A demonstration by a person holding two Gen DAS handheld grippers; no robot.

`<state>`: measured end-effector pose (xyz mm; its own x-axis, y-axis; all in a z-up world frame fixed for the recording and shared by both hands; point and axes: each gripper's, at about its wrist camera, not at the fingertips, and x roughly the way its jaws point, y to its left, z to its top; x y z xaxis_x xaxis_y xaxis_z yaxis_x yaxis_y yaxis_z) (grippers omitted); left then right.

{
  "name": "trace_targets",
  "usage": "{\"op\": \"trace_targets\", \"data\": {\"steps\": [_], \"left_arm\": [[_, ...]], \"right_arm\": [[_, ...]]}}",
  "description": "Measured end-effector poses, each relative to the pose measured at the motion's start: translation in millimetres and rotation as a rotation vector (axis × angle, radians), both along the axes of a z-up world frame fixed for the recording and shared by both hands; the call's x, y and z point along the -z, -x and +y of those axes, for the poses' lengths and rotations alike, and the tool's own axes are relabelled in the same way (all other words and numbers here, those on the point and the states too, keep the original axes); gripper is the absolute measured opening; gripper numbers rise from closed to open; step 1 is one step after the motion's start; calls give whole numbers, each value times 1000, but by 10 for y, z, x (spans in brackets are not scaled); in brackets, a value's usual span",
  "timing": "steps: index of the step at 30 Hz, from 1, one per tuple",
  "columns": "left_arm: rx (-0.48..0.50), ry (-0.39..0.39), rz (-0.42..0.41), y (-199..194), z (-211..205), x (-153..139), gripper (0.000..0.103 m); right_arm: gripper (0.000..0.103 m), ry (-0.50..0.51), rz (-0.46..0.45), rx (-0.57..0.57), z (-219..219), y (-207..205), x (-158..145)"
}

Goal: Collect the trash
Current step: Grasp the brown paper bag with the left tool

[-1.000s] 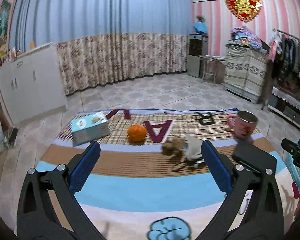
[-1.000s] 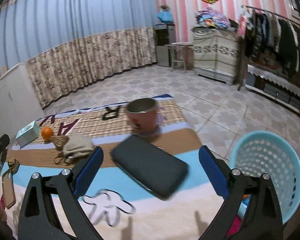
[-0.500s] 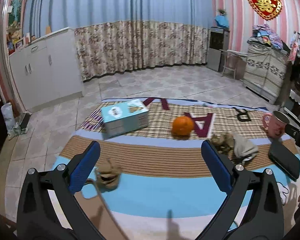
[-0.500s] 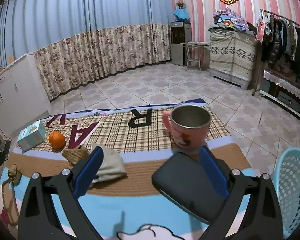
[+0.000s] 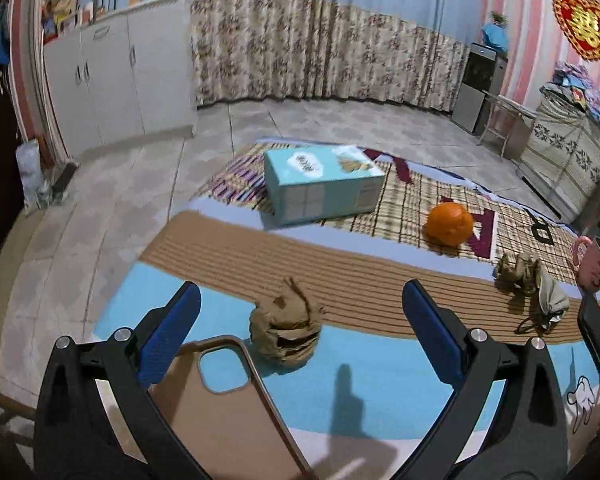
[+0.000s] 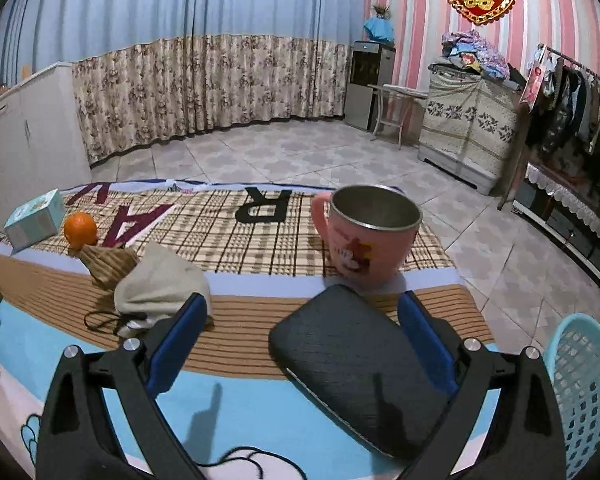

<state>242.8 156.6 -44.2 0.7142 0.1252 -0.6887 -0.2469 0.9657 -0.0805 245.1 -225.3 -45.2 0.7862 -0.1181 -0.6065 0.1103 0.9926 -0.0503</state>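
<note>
Cabinets (image 5: pixel 120 76) fill the upper left of the left wrist view, and low in the frame the left gripper (image 5: pixel 300 332) is spread wide and empty, a crumpled brown paper ball (image 5: pixel 286 330) lying between its blue pads (image 5: pixel 168 338) just beyond a phone case (image 5: pixel 220 400), with a teal box (image 5: pixel 320 192) and an orange (image 5: pixel 449 225) further right. In the right wrist view another brown wad (image 6: pixel 108 266) and a pale cloth bag (image 6: pixel 160 284) sit at centre left, the right gripper (image 6: pixel 302 344) gapes wide holding nothing over a black wallet (image 6: pixel 352 364) below a pink mug (image 6: pixel 370 232), and a blue basket (image 6: pixel 584 392) stands at the lower right edge.

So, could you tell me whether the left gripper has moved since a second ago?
Yes. The left gripper has swung leftward: the tissue box now sits centre, and a crumpled paper ball lies between its open jaws.
</note>
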Motion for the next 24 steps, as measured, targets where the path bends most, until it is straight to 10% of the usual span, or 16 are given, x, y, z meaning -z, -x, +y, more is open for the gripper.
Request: {"op": "trace_targets", "data": {"steps": [5, 14, 24], "left_arm": [[-6, 7, 52, -104, 62, 162, 91], [25, 24, 123, -223, 75, 342, 46], [28, -7, 42, -174, -52, 156, 43]], "right_arm": [[94, -22, 13, 3, -68, -33, 38], [94, -39, 21, -21, 12, -76, 82], [94, -40, 49, -58, 227, -130, 155]]}}
